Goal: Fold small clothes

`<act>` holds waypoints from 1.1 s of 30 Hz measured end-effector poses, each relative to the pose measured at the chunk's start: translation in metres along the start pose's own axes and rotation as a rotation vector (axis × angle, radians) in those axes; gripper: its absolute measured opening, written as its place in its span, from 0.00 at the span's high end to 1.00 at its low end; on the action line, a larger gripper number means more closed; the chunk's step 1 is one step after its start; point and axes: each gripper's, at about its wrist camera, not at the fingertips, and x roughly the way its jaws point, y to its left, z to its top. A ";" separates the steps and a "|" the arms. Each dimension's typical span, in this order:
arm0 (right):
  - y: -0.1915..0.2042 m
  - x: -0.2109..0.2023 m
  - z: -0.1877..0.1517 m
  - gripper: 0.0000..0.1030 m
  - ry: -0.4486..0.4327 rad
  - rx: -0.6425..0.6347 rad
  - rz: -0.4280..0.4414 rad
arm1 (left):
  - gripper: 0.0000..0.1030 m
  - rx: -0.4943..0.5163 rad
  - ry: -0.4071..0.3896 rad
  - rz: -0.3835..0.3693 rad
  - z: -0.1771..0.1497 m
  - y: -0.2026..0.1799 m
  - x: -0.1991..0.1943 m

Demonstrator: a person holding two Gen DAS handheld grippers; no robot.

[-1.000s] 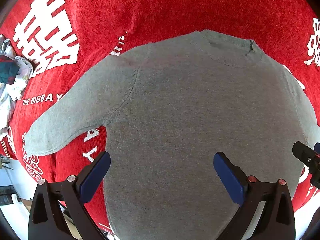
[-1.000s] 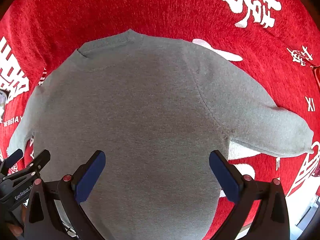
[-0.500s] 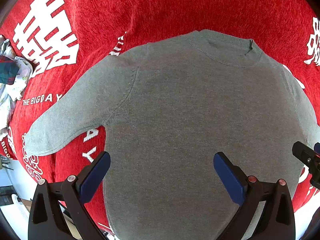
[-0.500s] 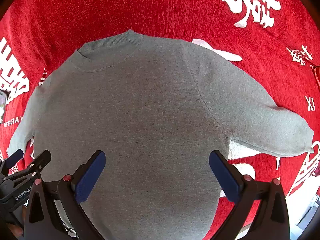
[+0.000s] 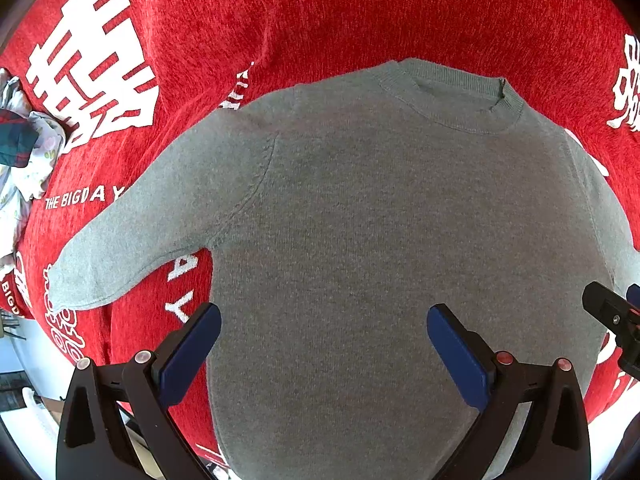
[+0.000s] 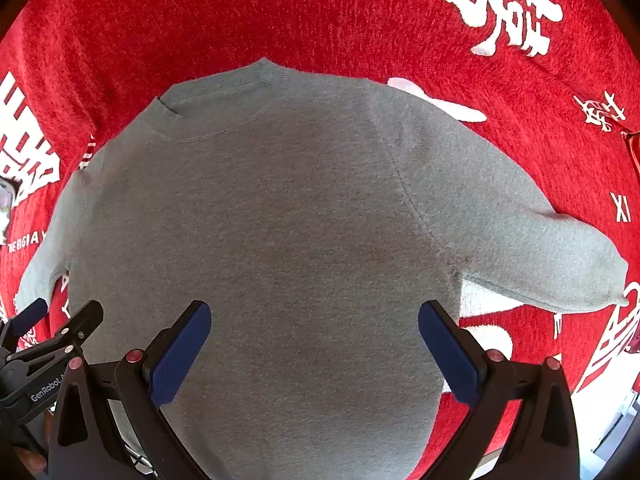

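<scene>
A small grey sweater (image 5: pixel 360 220) lies flat on a red cloth, collar away from me, both sleeves spread out and down. Its left sleeve (image 5: pixel 132 232) shows in the left wrist view, its right sleeve (image 6: pixel 540 248) in the right wrist view. My left gripper (image 5: pixel 324 344) is open and empty above the sweater's lower left part. My right gripper (image 6: pixel 314 340) is open and empty above the sweater (image 6: pixel 280 220) near its lower right part. Each gripper shows at the edge of the other's view.
The red cloth (image 5: pixel 320 12) with white lettering covers the surface under the sweater. A bundle of other clothes (image 5: pixel 20 148) lies at the far left edge. The cloth's near edge and pale floor show at the bottom corners.
</scene>
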 end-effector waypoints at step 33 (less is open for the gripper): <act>0.003 -0.004 0.002 0.00 -0.009 0.000 -0.011 | 0.00 -0.014 0.007 -0.030 0.002 0.005 0.002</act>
